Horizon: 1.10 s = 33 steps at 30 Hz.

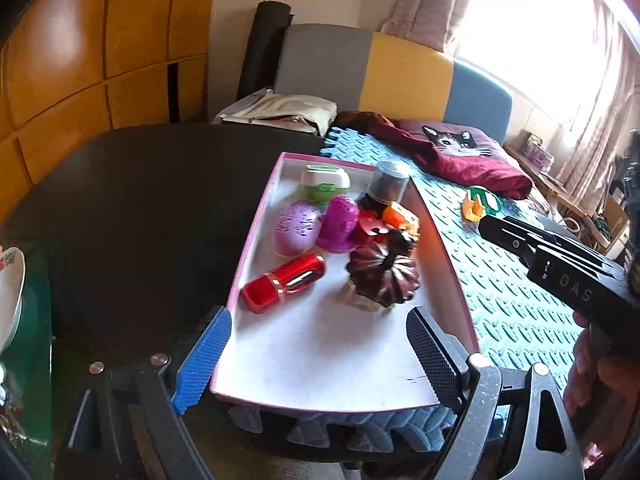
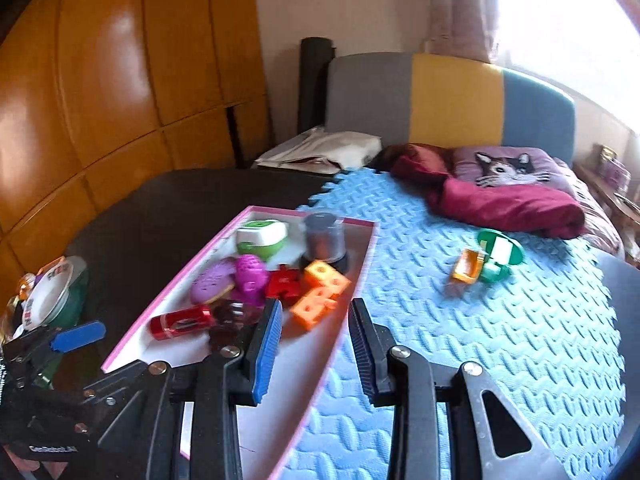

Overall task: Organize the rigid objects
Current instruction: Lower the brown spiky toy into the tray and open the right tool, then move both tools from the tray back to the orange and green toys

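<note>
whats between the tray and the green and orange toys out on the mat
Nothing: in both wrist views only bare blue foam mat separates the tray from the green and orange toys.

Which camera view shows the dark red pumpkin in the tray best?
The left wrist view: the pumpkin lies unobstructed in the tray, ribs and stem clear. In the right wrist view it is only a dark blurred patch half hidden behind the right gripper.

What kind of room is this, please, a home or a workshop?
Most likely a bedroom at home. A bed with a padded headboard and a cat pillow stands by a curtained window, and wooden wardrobe doors fill the wall.
</note>
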Each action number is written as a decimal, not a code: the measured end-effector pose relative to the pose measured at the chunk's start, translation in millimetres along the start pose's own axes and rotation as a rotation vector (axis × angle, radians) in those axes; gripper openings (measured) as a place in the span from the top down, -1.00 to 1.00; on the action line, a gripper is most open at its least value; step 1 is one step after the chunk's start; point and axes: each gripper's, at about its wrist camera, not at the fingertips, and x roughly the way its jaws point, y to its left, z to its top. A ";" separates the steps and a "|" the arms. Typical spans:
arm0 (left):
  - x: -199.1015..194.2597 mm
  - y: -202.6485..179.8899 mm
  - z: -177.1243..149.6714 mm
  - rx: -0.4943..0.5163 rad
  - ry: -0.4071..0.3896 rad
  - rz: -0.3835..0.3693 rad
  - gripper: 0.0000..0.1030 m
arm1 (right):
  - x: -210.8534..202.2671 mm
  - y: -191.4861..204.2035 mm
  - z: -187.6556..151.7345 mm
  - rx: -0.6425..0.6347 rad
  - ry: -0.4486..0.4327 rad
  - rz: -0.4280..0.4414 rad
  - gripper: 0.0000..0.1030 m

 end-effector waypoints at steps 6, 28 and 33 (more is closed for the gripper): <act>2.6 -22.8 2.6 0.031 0.017 -0.036 -0.74 | -1.4 -29.2 -6.9 0.059 0.012 -0.036 0.33; 68.3 -173.4 70.7 0.242 0.061 -0.126 -0.85 | -9.8 -164.6 -51.2 0.241 0.011 -0.280 0.33; 107.1 -200.0 88.3 0.227 0.095 -0.088 -0.85 | -10.8 -183.6 -58.5 0.305 0.007 -0.293 0.32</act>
